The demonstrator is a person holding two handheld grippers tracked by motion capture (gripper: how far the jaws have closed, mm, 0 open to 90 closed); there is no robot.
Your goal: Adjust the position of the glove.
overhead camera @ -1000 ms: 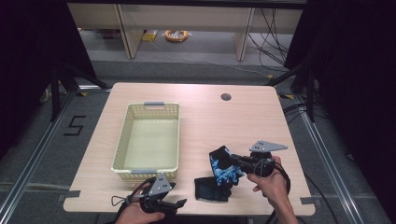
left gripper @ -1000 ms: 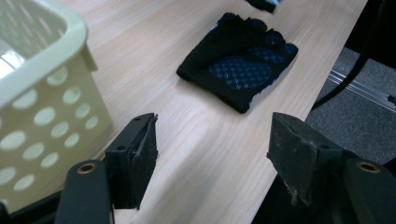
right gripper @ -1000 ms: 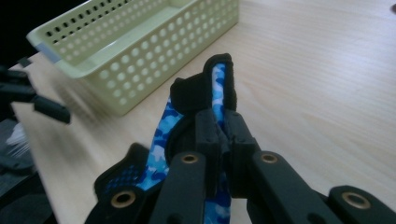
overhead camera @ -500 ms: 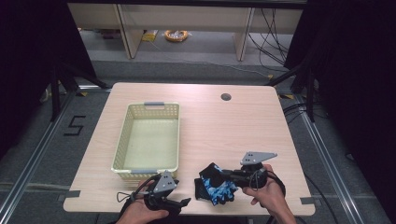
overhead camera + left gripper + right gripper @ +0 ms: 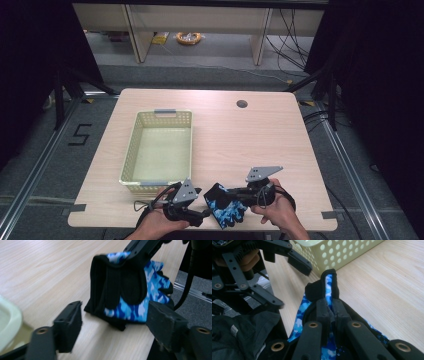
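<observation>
A black glove with a blue camouflage pattern point(image 5: 227, 210) sits at the table's front edge, partly lifted. My right gripper point(image 5: 223, 194) is shut on its black cuff edge; in the right gripper view the jaws point(image 5: 330, 310) pinch the glove point(image 5: 327, 282) upright. My left gripper point(image 5: 204, 209) points at the glove from the left. Its jaws point(image 5: 117, 325) stand open and have just been closing a little. The glove point(image 5: 130, 290) hangs just ahead of the tips, untouched by the pads. A hand holds each gripper at the bottom of the high view.
A pale yellow perforated basket point(image 5: 165, 112) stands empty on the left half of the wooden table point(image 5: 250, 135), close behind the left gripper point(image 5: 287, 255). A round cable hole point(image 5: 242, 104) marks the far right. The table's front edge runs right under both hands.
My right gripper has carried the glove left and down toward the front edge. The left gripper has shifted a little right, so the glove now hangs just in front of its jaws.
</observation>
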